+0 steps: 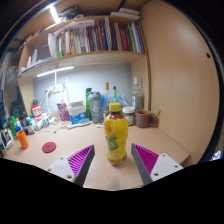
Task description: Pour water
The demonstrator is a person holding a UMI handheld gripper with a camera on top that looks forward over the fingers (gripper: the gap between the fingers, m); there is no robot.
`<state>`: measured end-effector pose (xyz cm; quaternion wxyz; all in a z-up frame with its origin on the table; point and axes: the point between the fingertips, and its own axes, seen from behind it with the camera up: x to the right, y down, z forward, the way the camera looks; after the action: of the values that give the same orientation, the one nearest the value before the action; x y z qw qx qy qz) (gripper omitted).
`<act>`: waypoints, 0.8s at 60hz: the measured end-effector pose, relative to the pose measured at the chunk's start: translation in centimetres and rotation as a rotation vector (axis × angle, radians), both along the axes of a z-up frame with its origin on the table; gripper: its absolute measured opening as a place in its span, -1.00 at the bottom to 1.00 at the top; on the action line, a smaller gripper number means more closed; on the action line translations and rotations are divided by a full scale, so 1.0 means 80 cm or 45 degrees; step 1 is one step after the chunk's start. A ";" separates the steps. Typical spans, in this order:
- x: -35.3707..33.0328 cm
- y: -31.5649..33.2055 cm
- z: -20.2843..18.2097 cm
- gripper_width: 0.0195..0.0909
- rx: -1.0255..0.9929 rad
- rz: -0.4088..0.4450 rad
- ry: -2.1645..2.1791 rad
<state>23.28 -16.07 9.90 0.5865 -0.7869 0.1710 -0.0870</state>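
A clear bottle (116, 133) of yellow drink with a green-and-yellow label and a yellow cap stands upright on the pale wooden desk (60, 165). It is just ahead of my gripper (113, 163), centred between the two fingers. My fingers are open, purple pads (82, 159) spread wide, with a gap on each side of the bottle. Nothing is held.
A red lid (49, 147) lies on the desk to the left. Bottles, jars and boxes crowd the back of the desk (95, 105). A brown cup (144, 118) stands at the back right near the wooden side wall. A bookshelf (100, 40) hangs above.
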 end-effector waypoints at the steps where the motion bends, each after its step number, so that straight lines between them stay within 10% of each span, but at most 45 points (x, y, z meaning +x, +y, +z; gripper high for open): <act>1: 0.005 0.009 -0.005 0.74 0.000 0.006 0.000; 13: 0.045 0.090 -0.047 0.71 0.013 0.040 -0.056; 17: 0.045 0.107 -0.067 -0.40 -0.026 0.083 -0.051; 36: 0.056 0.104 -0.060 -0.73 -0.062 -0.045 -0.025; 48: -0.018 0.149 0.122 -0.73 0.046 0.088 -0.345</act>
<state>21.80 -4.18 19.69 0.6208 -0.7627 0.0648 -0.1692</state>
